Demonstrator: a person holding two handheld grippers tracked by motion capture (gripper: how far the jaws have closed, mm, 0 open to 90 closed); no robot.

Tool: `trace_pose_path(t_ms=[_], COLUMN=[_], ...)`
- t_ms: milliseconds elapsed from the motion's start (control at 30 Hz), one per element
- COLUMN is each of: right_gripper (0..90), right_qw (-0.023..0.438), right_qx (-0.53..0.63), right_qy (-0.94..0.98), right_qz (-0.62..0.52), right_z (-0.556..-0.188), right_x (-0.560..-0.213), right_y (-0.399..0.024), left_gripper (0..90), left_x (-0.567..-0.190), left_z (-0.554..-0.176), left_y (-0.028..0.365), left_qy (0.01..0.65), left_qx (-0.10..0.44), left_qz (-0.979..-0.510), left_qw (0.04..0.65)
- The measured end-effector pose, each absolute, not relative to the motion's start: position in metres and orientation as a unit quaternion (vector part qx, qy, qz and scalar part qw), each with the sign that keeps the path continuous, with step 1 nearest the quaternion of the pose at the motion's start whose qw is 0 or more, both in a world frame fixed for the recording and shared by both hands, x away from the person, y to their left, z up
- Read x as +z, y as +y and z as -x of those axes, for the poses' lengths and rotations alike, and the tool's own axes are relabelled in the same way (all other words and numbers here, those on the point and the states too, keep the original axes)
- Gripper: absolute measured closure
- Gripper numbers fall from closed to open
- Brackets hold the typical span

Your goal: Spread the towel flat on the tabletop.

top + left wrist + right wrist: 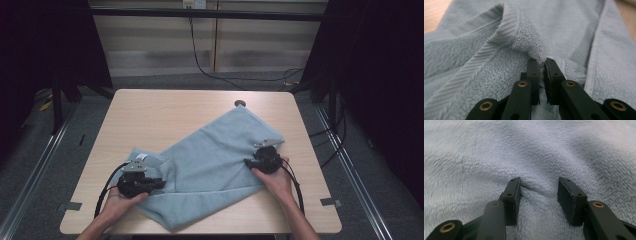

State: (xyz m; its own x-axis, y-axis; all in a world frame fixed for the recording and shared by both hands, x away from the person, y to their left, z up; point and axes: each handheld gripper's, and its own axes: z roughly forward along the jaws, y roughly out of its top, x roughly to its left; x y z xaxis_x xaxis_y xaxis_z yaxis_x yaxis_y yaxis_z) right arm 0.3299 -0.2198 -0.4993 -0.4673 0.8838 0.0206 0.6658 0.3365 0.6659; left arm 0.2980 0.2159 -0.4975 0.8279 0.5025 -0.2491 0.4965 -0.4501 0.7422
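Observation:
A light blue towel lies spread slantwise across the wooden table, partly folded over itself at the near left. My left gripper sits at the towel's near left part, its jaws shut on a raised fold of the ribbed hem. In the left gripper view the gripper pinches that fold between its tips. My right gripper rests on the towel's right side. In the right gripper view it stands open, both fingers pressed down into the towel pile, a small ridge of cloth between them.
A white label shows at the towel's left corner. A dark round hole sits near the table's far edge. Cables run over the floor behind the table, and metal rails flank both sides. Bare tabletop lies at the far left.

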Motion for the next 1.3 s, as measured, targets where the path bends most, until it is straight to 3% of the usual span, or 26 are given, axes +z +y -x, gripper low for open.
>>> trace_pose_path(t_ms=[167,267,300,400,467,533,733,800,833,933,1033,1067,1300], right_gripper=[52.8,46.3,44.6,43.6,43.4,45.8,46.7,50.4,55.4,58.3,59.8,59.9,60.2], right_qw=[0.18,0.159,0.134,0.114,0.106,0.092,0.112,0.107,0.113,0.111,0.109,0.112,0.138], right_qx=[0.322,0.352,0.403,0.423,0.422,0.388,0.361,0.364,0.362,0.372,0.38,0.379,0.368], right_qy=[0.791,0.781,0.761,0.777,0.786,0.826,0.843,0.842,0.843,0.839,0.831,0.829,0.815], right_qz=[-0.487,-0.49,-0.49,-0.452,-0.44,-0.399,-0.382,-0.382,-0.381,-0.381,-0.391,-0.395,-0.427], right_z=[-0.363,-0.369,-0.365,-0.342,-0.334,-0.302,-0.268,-0.27,-0.272,-0.278,-0.288,-0.294,-0.307], right_x=[-0.502,-0.5,-0.493,-0.48,-0.479,-0.485,-0.499,-0.5,-0.5,-0.502,-0.503,-0.503,-0.504], right_y=[-0.207,-0.208,-0.208,-0.191,-0.185,-0.164,-0.168,-0.174,-0.177,-0.183,-0.199,-0.21,-0.243], left_gripper=[85.2,85.4,85.3,85.3,85.3,85.3,83.9,71.2,68.1,57.3,55.2,50.8,47.3], left_x=[-0.499,-0.498,-0.498,-0.498,-0.498,-0.497,-0.494,-0.492,-0.491,-0.49,-0.486,-0.484,-0.491], left_z=[-0.301,-0.3,-0.3,-0.301,-0.301,-0.301,-0.302,-0.303,-0.305,-0.307,-0.309,-0.31,-0.318], left_y=[0.216,0.217,0.219,0.214,0.209,0.203,0.207,0.209,0.214,0.219,0.231,0.236,0.252], left_qy=[0.307,0.308,0.314,0.315,0.317,0.314,0.311,0.316,0.324,0.338,0.353,0.36,0.388], left_qx=[-0.016,-0.016,-0.023,-0.019,-0.017,-0.02,-0.02,-0.022,-0.031,-0.023,-0.014,0.001,0.049], left_qz=[-0.839,-0.837,-0.83,-0.83,-0.831,-0.832,-0.827,-0.82,-0.811,-0.802,-0.789,-0.787,-0.79], left_qw=[0.448,0.451,0.461,0.461,0.458,0.457,0.467,0.477,0.487,0.491,0.503,0.502,0.472])
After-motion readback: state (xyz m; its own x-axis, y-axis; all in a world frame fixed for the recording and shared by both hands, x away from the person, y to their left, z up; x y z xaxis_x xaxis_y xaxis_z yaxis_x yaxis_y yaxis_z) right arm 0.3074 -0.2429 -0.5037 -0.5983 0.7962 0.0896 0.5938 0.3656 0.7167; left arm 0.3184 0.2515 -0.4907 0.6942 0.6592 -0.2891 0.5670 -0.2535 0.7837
